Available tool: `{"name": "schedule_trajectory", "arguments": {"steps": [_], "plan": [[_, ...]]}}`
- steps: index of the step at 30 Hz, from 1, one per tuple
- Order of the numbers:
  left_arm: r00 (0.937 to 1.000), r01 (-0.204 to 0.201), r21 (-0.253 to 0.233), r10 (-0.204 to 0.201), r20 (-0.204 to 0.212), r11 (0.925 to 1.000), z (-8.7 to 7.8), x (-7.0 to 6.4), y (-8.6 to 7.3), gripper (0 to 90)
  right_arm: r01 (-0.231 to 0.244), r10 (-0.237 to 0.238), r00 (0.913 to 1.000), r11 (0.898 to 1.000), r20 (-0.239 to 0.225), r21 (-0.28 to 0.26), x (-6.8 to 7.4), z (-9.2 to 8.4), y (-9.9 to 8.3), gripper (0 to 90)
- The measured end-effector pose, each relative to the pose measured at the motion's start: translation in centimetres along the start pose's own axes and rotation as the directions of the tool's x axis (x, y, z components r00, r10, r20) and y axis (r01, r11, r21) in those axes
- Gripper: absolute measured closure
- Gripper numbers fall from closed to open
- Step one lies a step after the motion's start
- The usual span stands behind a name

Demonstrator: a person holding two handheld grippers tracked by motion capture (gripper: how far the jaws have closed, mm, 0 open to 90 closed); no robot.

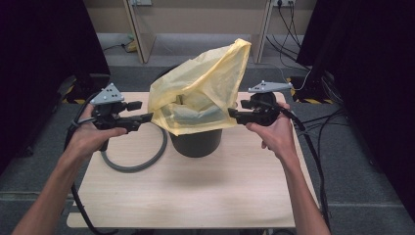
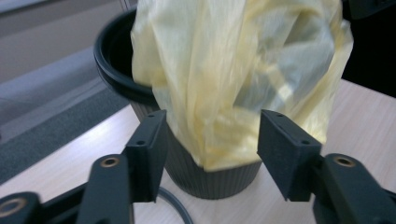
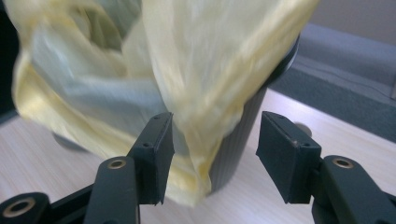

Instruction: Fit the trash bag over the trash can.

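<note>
My left gripper [image 1: 147,117] and my right gripper [image 1: 234,115] sit level over the wooden table [image 1: 195,196], one on each side of the yellow bag [image 1: 205,93]. Both have their jaws parted with nothing pinched between the pads; the bag's film hangs just ahead of them. The bag drapes over the dark ribbed bin [image 1: 196,142] between the two grippers, one corner standing up at the back. A grey ring [image 1: 142,164] lies beside the bin, on my left.
</note>
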State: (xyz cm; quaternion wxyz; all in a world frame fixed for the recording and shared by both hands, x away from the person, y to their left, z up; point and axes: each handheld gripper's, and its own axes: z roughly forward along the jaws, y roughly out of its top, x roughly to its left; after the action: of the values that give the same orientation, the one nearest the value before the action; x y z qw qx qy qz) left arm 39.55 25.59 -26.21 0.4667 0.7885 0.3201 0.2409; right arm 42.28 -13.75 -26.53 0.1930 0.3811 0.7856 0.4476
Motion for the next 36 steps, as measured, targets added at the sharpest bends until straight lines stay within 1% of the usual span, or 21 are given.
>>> {"name": "schedule_trajectory", "arguments": {"steps": [1,2,4,6,8,10,11,12,14,15,16,18,20,21,22,25,28,31,33,36], "plan": [[1.0000,0.000,-0.008,0.000,-0.007,1.0000,0.0,0.0,0.3,39.1,-0.003,0.003,0.9999,1.000,0.012,-0.008,0.0,-0.1,0.3,45.2],[0.9998,0.010,-0.013,-0.010,-0.015,0.9999,0.1,-0.2,0.8,38.2,-0.004,0.004,0.9997,1.000,0.023,-0.012,-0.1,-0.1,0.5,45.2],[0.9996,0.008,-0.016,-0.009,-0.027,0.9998,0.6,-0.4,1.4,37.0,-0.029,0.030,0.9987,0.999,0.042,-0.017,-0.4,0.3,1.0,45.5],[0.9995,0.004,-0.012,-0.005,-0.033,0.9999,1.4,-0.6,1.9,36.5,-0.052,0.053,0.9976,0.998,0.044,-0.031,-0.8,0.8,1.4,45.7],[0.9994,0.006,-0.012,-0.006,-0.035,0.9999,2.2,-0.7,2.4,35.3,-0.071,0.073,0.9967,0.997,0.036,-0.042,-1.2,1.3,1.7,47.4],[0.9990,0.008,-0.009,-0.008,-0.044,0.9999,2.8,-0.5,2.8,34.2,-0.072,0.073,0.9965,0.997,0.040,-0.040,-1.5,1.8,1.9,53.5],[0.9985,0.009,-0.011,-0.010,-0.054,0.9999,3.2,-0.3,3.0,34.8,-0.068,0.070,0.9967,0.997,0.041,-0.043,-1.6,2.1,2.0,58.4],[0.9981,0.002,-0.009,-0.002,-0.062,1.0000,3.4,-0.1,3.1,37.7,-0.068,0.070,0.9969,0.997,0.037,-0.047,-1.8,2.2,2.1,63.5],[0.9981,-0.007,-0.003,0.007,-0.062,1.0000,3.9,0.3,3.3,49.4,-0.075,0.077,0.9963,0.996,0.039,-0.054,-2.2,2.5,2.2,70.3],[0.9986,-0.008,0.001,0.008,-0.053,1.0000,4.2,0.7,3.3,57.2,-0.078,0.081,0.9958,0.995,0.043,-0.056,-2.4,2.7,2.2,74.2],[0.9984,-0.002,-0.001,0.002,-0.056,1.0000,4.4,1.0,3.2,67.1,-0.079,0.082,0.9952,0.995,0.053,-0.057,-2.7,2.9,2.3,76.9],[0.9971,0.020,-0.007,-0.020,-0.073,0.9998,4.7,1.9,3.0,79.3,-0.084,0.087,0.9943,0.995,0.062,-0.057,-3.2,3.3,2.3,80.7],[0.9941,0.051,-0.011,-0.052,-0.096,0.9986,5.0,2.8,2.6,84.5,-0.082,0.085,0.9931,0.995,0.081,-0.050,-3.6,3.7,2.4,82.2],[0.9919,0.066,-0.009,-0.066,-0.109,0.9978,5.2,3.5,2.4,85.7,-0.080,0.084,0.9922,0.996,0.092,-0.047,-3.8,3.9,2.4,82.8],[0.9907,0.078,-0.006,-0.078,-0.112,0.9970,5.4,3.8,2.3,86.6,-0.079,0.083,0.9911,0.996,0.104,-0.041,-4.1,4.3,2.4,83.3],[0.9857,0.105,0.022,-0.101,-0.135,0.9942,6.2,4.9,1.9,87.9,-0.082,0.084,0.9885,0.996,0.126,-0.023,-4.7,5.2,2.4,84.3],[0.9804,0.138,0.014,-0.134,-0.144,0.9904,6.7,5.8,1.5,88.1,-0.096,0.096,0.9862,0.995,0.135,-0.006,-5.4,6.2,2.4,84.6],[0.9766,0.162,0.009,-0.159,-0.145,0.9868,7.2,6.4,1.2,88.1,-0.110,0.109,0.9861,0.994,0.126,0.004,-5.7,7.1,2.3,84.8],[0.9743,0.172,0.008,-0.169,-0.150,0.9851,7.4,6.8,1.0,88.1,-0.111,0.108,0.9871,0.994,0.118,0.016,-5.9,7.6,2.3,84.9],[0.9689,0.193,0.009,-0.189,-0.160,0.9812,7.6,7.4,0.7,87.9,-0.121,0.117,0.9870,0.992,0.111,0.027,-6.2,8.2,2.2,85.2]]}}
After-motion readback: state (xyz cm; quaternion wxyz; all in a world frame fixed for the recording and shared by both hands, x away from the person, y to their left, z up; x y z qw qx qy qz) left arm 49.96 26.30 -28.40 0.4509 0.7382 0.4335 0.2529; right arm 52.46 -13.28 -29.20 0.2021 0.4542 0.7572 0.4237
